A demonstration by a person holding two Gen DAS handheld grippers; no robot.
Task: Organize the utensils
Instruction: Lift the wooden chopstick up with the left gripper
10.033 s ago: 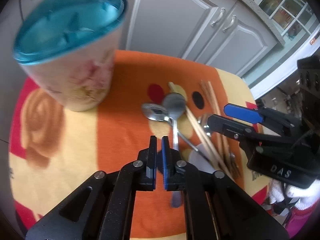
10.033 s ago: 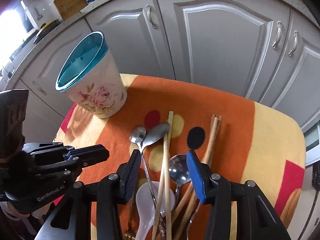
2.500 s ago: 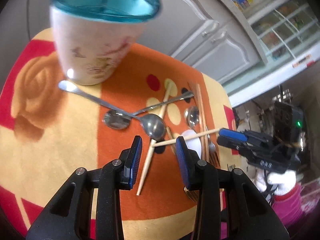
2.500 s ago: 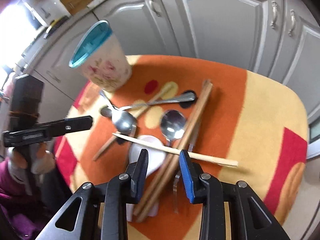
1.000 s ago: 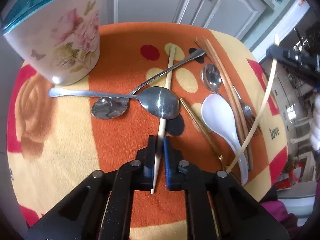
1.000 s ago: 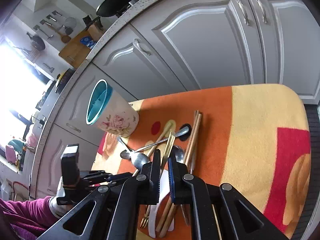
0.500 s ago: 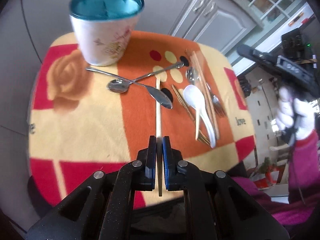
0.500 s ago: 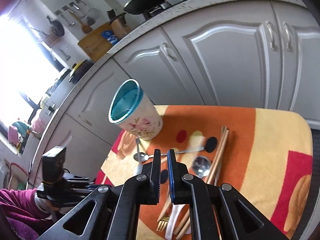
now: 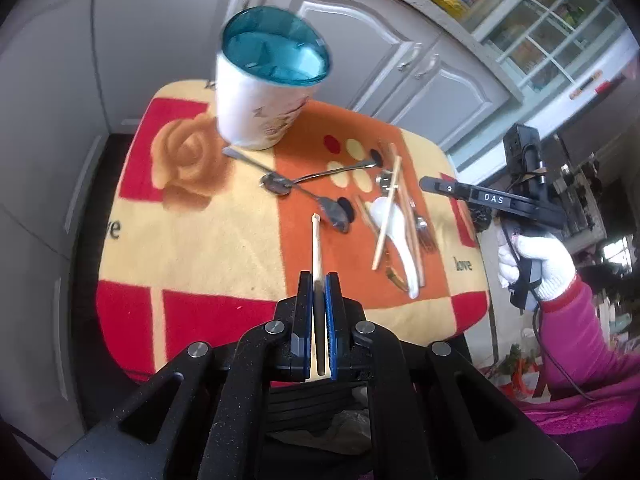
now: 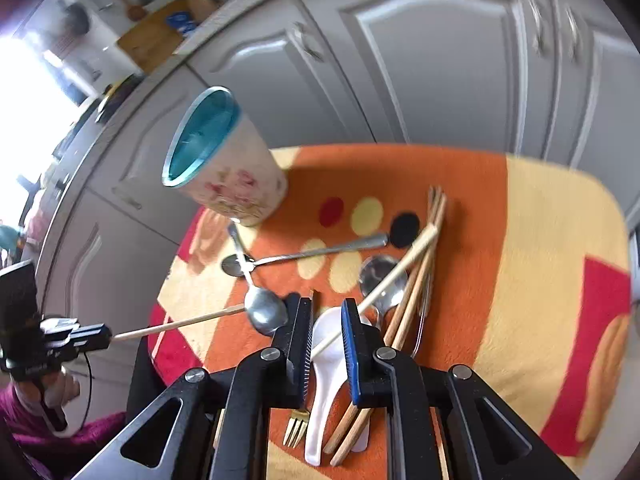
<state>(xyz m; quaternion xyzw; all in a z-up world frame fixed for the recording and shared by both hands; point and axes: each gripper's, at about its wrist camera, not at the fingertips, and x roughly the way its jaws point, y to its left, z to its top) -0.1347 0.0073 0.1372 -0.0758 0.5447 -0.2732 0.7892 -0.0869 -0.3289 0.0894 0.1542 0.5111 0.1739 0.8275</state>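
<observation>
A: While the left gripper is pinching one pale chopstick between its pressed-together pads, where is that stick pointing in the left wrist view?

B: Toward twelve o'clock, its tip hanging above the blanket, with the floral cup sitting further off at eleven o'clock. The other utensils are lying at about one o'clock: two crossed metal spoons, a white spoon, a second pale chopstick and a fork. The right gripper is floating at two o'clock, held by a white-gloved hand.

A: And the right wrist view?

B: The right gripper is standing spread and empty above the pile, the white spoon and the loose chopstick showing between its pads. The cup is at eleven o'clock, the left gripper at nine o'clock with its chopstick sticking out sideways.

A: What could be going wrong?

B: I judge the held stick is gripped near one end, so it may be swivelling or missing the teal rim; the cup looks tall and could tip if struck.

A: The setting?

B: A soft orange, yellow and red blanket is covering a small table, which may be making thin utensils hard to pinch. Grey kitchen cabinets are filling the twelve o'clock side
</observation>
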